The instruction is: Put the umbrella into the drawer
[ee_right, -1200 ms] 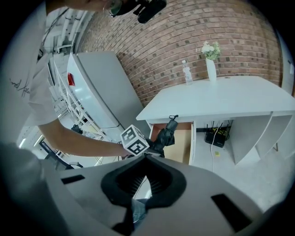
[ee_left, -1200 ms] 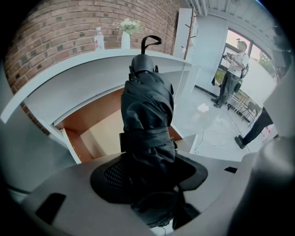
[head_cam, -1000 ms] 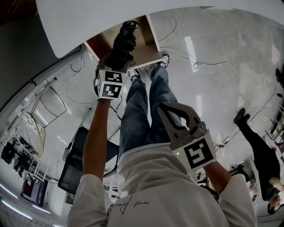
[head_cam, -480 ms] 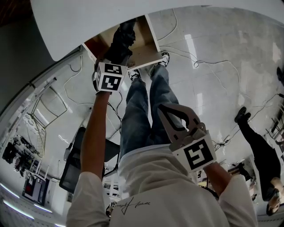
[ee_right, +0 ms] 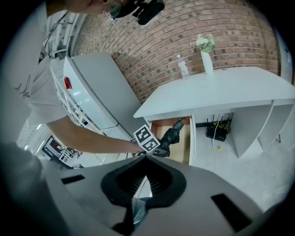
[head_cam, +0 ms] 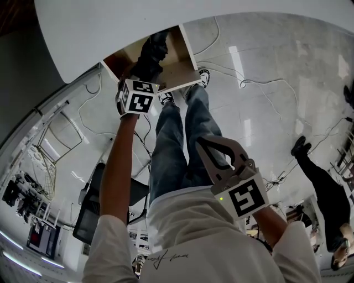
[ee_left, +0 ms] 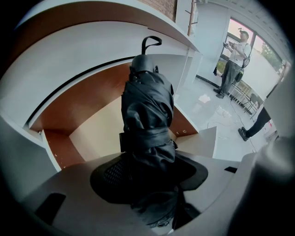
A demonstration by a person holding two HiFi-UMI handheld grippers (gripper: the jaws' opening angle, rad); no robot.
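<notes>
A folded black umbrella (ee_left: 147, 115) with a wrist loop at its far end points steeply down into the open wooden drawer (ee_left: 99, 129) under the white desk (head_cam: 166, 16). My left gripper (head_cam: 148, 66) is shut on the umbrella's near end, at the drawer's mouth. From the head view the umbrella (head_cam: 154, 52) lies within the drawer's outline (head_cam: 180, 77). The right gripper view shows the umbrella (ee_right: 171, 134) inside the drawer (ee_right: 189, 138) from afar. My right gripper (head_cam: 206, 145) hangs back over my legs, its jaws together with nothing between them.
My legs in jeans (head_cam: 182, 138) stand just before the drawer. Cables (head_cam: 260, 83) trail over the pale floor. A black chair (head_cam: 97, 204) is at the lower left, another person (head_cam: 323, 188) at the right. A vase (ee_right: 206, 57) and a bottle (ee_right: 183, 67) stand on the desk.
My left gripper has sunk with the umbrella, deeper into the drawer's opening. The right gripper has stayed where it was.
</notes>
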